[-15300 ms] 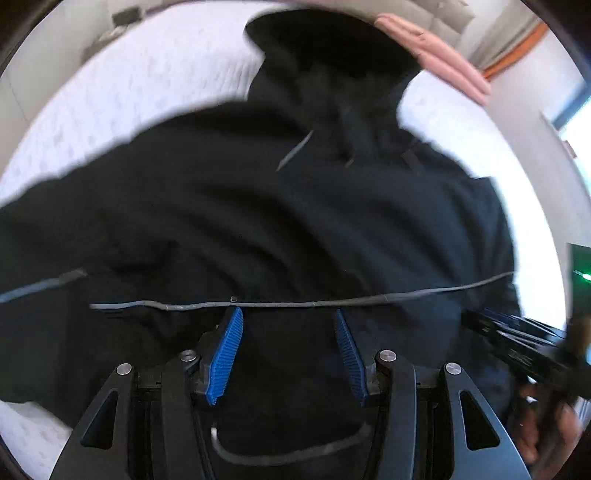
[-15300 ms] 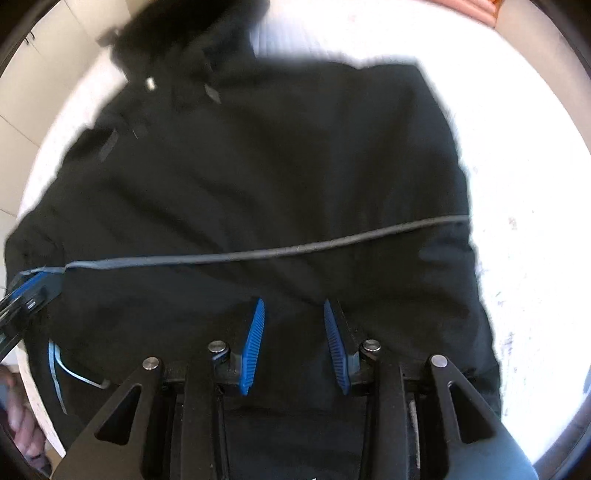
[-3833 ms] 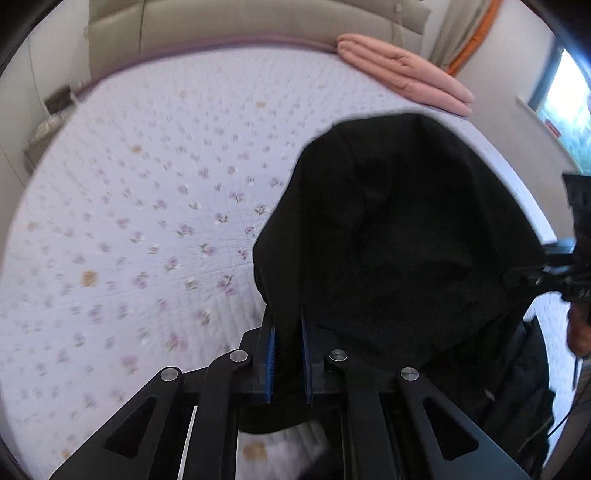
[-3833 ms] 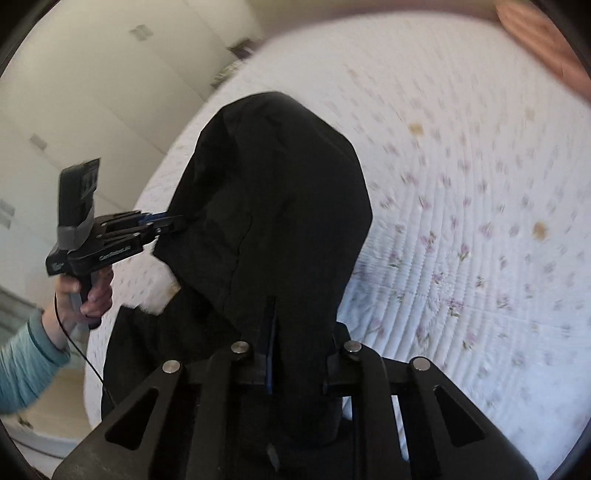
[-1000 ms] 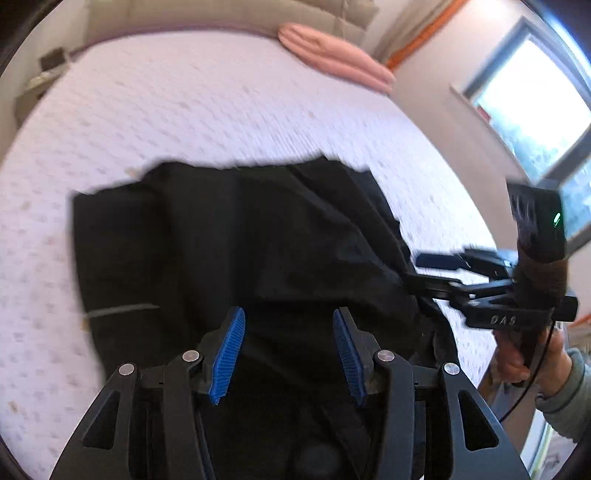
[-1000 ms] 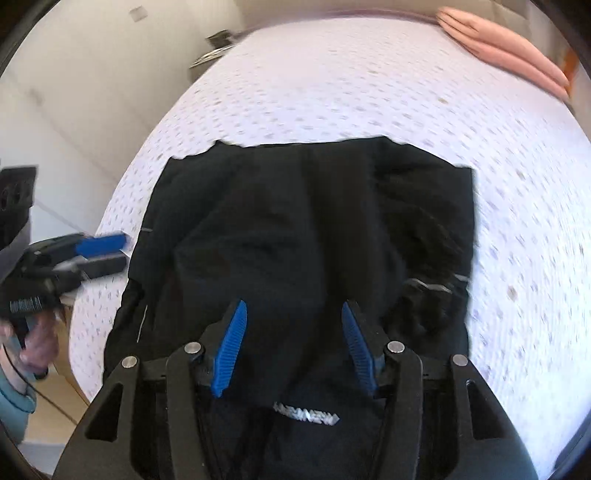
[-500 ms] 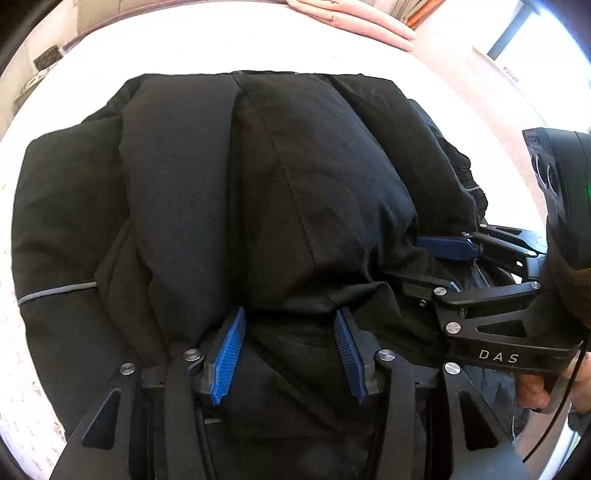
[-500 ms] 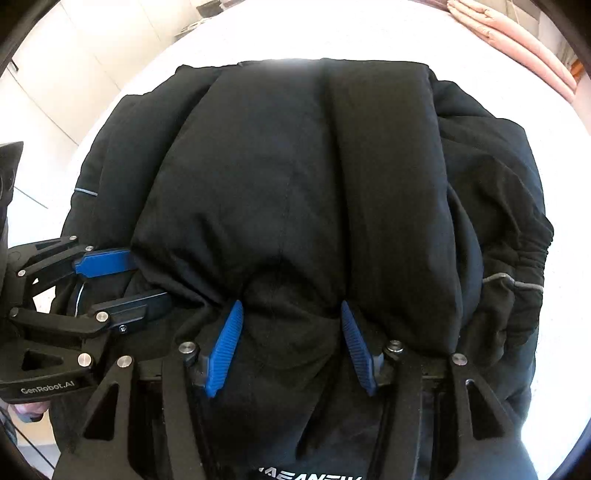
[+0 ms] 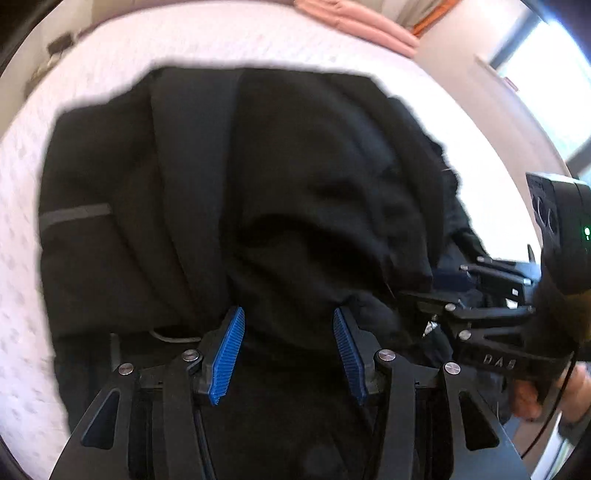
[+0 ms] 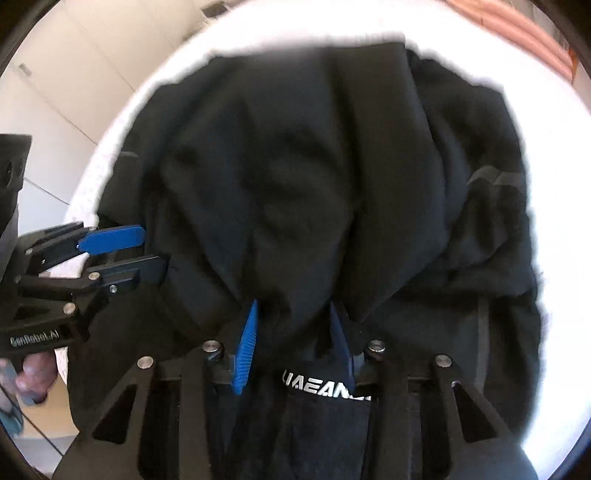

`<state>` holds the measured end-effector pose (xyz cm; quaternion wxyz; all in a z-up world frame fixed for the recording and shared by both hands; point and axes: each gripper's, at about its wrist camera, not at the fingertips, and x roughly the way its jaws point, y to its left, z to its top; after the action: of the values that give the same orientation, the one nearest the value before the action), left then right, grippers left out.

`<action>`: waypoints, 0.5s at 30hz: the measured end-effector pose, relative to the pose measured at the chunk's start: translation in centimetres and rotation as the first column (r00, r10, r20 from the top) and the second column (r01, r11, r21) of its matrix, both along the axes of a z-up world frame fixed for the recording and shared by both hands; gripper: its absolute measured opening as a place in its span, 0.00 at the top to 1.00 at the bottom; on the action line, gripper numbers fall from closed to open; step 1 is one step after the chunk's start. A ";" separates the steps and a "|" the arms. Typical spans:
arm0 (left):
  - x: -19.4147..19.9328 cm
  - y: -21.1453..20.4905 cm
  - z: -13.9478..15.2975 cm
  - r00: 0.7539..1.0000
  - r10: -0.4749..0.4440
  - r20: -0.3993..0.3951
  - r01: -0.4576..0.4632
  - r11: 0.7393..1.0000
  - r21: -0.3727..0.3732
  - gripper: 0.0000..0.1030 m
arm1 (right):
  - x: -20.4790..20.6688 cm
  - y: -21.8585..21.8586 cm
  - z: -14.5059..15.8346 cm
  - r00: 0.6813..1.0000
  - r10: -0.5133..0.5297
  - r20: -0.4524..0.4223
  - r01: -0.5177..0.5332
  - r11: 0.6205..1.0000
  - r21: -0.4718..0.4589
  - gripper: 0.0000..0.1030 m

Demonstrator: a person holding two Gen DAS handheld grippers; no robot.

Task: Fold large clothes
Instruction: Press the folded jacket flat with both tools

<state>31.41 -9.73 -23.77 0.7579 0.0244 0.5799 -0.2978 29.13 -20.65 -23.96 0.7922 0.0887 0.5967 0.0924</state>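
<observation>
A black jacket [image 9: 295, 166] lies folded into a thick bundle on the white bed [image 9: 221, 37]. My left gripper [image 9: 288, 325] points down at the near edge of the top fold. Its blue pads stand apart with the bunched cloth between them, not squeezing it. In the right wrist view the same jacket [image 10: 314, 166] fills the frame, and a white logo [image 10: 325, 386] shows low down. My right gripper [image 10: 295, 332] straddles that fold edge; its jaws are closing and the cloth fills the gap between them. Each gripper shows in the other's view, the right gripper [image 9: 461, 280] and the left gripper [image 10: 122, 254].
Pink folded bedding [image 9: 362, 22] lies at the far end of the bed [image 10: 554, 147]. A bright window [image 9: 554, 85] is on the right and pale cupboard doors [image 10: 74, 74] on the left. A hand [image 9: 524, 398] grips each handle at the bed's near edge.
Both grippers have sunk onto the jacket, which has grown in both views. The right jaws have narrowed around the fold edge. The left jaws stand as wide as before.
</observation>
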 end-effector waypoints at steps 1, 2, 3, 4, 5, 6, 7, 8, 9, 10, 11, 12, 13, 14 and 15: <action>0.2 0.0 -0.6 1.000 0.007 -0.003 -0.007 1.000 0.002 0.49 | 0.2 0.1 -0.6 1.000 -0.009 -0.003 0.009 1.000 0.002 0.61; 0.3 -0.1 -0.8 1.000 0.007 0.000 -0.007 1.000 0.004 0.49 | 0.5 0.2 -1.2 1.000 -0.016 -0.003 0.016 1.000 0.002 0.61; 0.4 -0.2 -0.8 1.000 0.001 0.012 -0.001 1.000 0.012 0.49 | 0.7 0.4 -1.4 1.000 -0.021 -0.003 0.021 1.000 -0.002 0.61; 0.4 -0.4 -0.8 1.000 -0.007 0.024 0.007 1.000 0.022 0.49 | 0.8 0.5 -1.4 1.000 -0.028 -0.002 0.028 1.000 -0.005 0.61; 0.2 -0.4 -0.9 0.999 -0.016 0.036 0.015 0.999 0.031 0.49 | 0.7 0.5 -1.5 0.999 -0.032 -0.002 0.032 0.999 -0.005 0.61; -0.2 -0.5 -0.8 0.998 -0.028 0.051 0.026 0.999 0.043 0.49 | 0.5 0.6 -1.6 0.999 -0.038 0.001 0.038 0.999 -0.005 0.61; -0.3 -0.7 -0.6 0.998 -0.032 0.055 0.029 0.998 0.051 0.49 | 0.0 0.6 -1.5 0.999 -0.042 0.003 0.042 0.999 -0.003 0.61; -0.5 -0.5 -0.2 0.998 -0.034 0.058 0.031 0.998 0.054 0.49 | -0.2 0.0 -1.6 0.999 -0.050 0.003 0.050 0.999 0.005 0.61; -0.8 -0.5 0.3 0.998 -0.035 0.059 0.032 0.998 0.051 0.49 | -0.3 0.0 -1.6 0.999 -0.054 0.000 0.054 0.998 0.012 0.61; -0.8 -0.3 0.7 0.997 -0.038 0.060 0.036 0.998 0.044 0.49 | -0.7 0.0 -1.7 0.998 -0.059 -0.006 0.059 0.998 0.025 0.61; -0.7 -0.2 1.1 0.997 -0.041 0.063 0.039 0.999 0.033 0.49 | -0.9 -0.4 -1.5 0.998 -0.067 -0.010 0.068 0.997 0.041 0.61; -1.3 0.5 2.0 0.997 -0.044 0.069 0.043 0.999 0.015 0.49 | -1.4 -0.9 -0.7 0.997 -0.082 0.000 0.082 0.995 0.064 0.61; -1.7 1.1 2.6 0.996 -0.047 0.072 0.046 0.999 0.005 0.49 | -2.1 -1.6 -0.1 0.995 -0.098 0.016 0.097 0.992 0.080 0.58; -2.3 2.0 3.2 0.996 -0.047 0.075 0.047 0.999 0.000 0.48 | -3.0 -2.2 0.8 0.993 -0.117 0.034 0.114 0.990 0.088 0.56; -2.6 2.5 3.6 0.996 -0.045 0.079 0.044 0.999 0.004 0.48 | -3.8 -2.6 1.4 0.990 -0.131 0.045 0.127 0.988 0.084 0.54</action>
<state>28.76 -7.28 -20.21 0.7734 0.0499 0.5491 -0.3128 25.33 -23.23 -22.55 0.8070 0.1565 0.5654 0.0673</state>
